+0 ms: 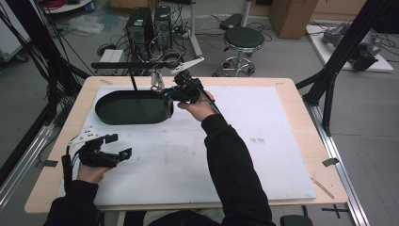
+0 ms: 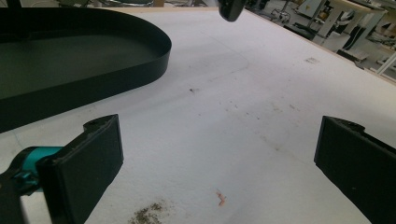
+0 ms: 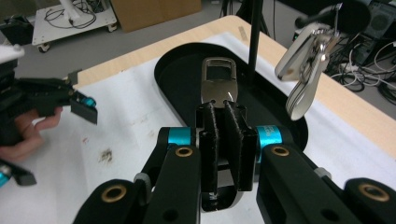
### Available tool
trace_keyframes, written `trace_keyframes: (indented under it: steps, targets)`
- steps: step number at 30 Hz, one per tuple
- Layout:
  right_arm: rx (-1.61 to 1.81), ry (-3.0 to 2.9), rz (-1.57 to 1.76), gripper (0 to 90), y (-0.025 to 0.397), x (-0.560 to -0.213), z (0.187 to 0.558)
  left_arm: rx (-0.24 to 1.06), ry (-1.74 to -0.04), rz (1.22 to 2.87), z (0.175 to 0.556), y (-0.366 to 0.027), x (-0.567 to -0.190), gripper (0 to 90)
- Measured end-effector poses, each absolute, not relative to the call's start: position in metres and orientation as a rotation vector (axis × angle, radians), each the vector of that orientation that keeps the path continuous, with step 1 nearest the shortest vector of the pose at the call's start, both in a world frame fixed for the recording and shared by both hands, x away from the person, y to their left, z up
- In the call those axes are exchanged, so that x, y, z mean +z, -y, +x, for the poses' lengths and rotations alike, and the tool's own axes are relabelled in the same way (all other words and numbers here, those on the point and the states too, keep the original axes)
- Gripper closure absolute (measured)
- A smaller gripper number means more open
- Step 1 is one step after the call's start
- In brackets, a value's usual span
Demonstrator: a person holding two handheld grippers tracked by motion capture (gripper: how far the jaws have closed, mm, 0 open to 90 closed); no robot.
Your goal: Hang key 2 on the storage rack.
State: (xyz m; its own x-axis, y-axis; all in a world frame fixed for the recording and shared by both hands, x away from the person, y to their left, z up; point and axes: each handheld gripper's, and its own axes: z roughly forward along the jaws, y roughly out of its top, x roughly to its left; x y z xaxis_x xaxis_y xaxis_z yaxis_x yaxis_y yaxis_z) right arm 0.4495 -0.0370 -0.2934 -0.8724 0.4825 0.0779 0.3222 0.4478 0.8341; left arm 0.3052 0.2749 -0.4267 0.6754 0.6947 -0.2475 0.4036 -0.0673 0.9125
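Observation:
My right gripper is shut on a silver metal carabiner clip, held over the right end of a black oval tray. In the right gripper view the jaws pinch the clip's lower half, and its upper loop sticks out above the tray floor. A bunch of silver clips hangs from a black stand's bar, just beyond the held clip. My left gripper rests open near the front left of the white mat, with nothing between its jaws.
The stand's post rises from inside the tray. A white mat covers most of the wooden table. The tray wall lies ahead and left of the left gripper. Computers, cables and a stool stand beyond the far edge.

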Motion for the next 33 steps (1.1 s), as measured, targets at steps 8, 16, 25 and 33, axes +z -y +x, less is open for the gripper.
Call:
trace_keyframes:
  steps: [8,16,25,33]
  targets:
    - [1.384,-2.52,0.67,84.3,0.022,-0.281,0.456,0.299,-0.898,1.688,0.305,-0.276,-0.427,1.7]
    - [1.375,-2.508,0.672,84.3,0.008,-0.278,0.464,0.299,-0.901,1.685,0.305,-0.275,-0.426,1.7]
    - [1.328,-2.413,0.707,84.4,-0.017,-0.266,0.479,0.308,-0.896,1.702,0.305,-0.274,-0.426,1.7]
    - [1.273,-2.431,0.676,84.3,-0.045,-0.262,0.491,0.309,-0.902,1.697,0.304,-0.275,-0.426,1.7]
